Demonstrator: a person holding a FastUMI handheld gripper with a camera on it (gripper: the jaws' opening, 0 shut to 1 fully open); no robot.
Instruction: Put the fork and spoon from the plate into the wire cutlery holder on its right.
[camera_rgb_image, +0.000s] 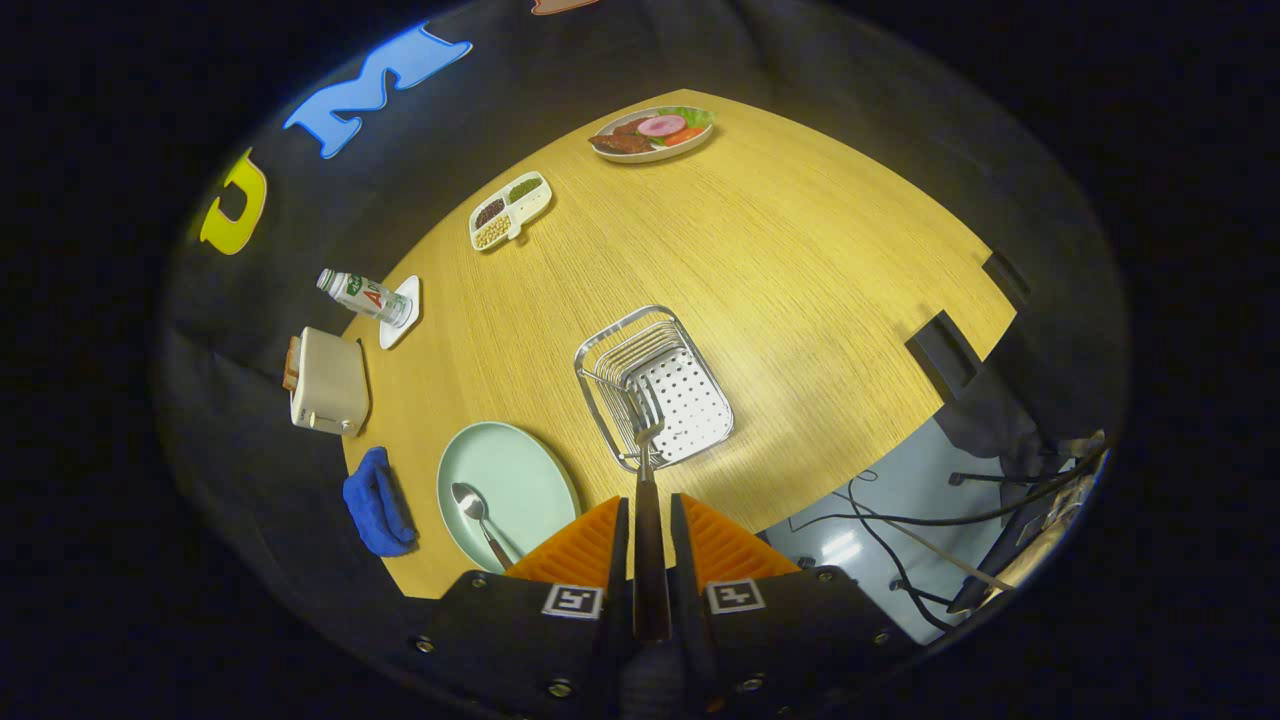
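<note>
Clamped on the dark handle of the fork (645, 470), with both fingers of the gripper (648, 520) pressed against it and the handle running straight out between them. Held tines-forward above the near rim of the wire cutlery holder (655, 385), the tines seen against the holder's perforated floor; hard to tell from this view whether touching the wire or hanging just over it, though above seemed likelier. Stood toward the near edge of the wooden table (800, 260), the holder, with the pale green plate (520, 480) just to its left. Left lying on that plate, the spoon (478, 515), bowl toward the table's middle and handle toward the near edge, partly hidden behind one finger. Judged as roughly midway: fork off the plate and carried to the holder but not yet let go inside it; spoon waiting where the task wanted it taken from. Remaining, by that reading: lowering and releasing the fork within the wire walls, then fetching the spoon across the short gap. Elsewhere, along the left edge, a blue cloth (378, 515), a cream toaster (328, 382) and a small bottle (362, 296) lying on a white coaster (405, 318); farther back, a divided dish of beans and grains (510, 208) and, near the far corner, a plate of sliced meat and vegetables (652, 133).
</note>
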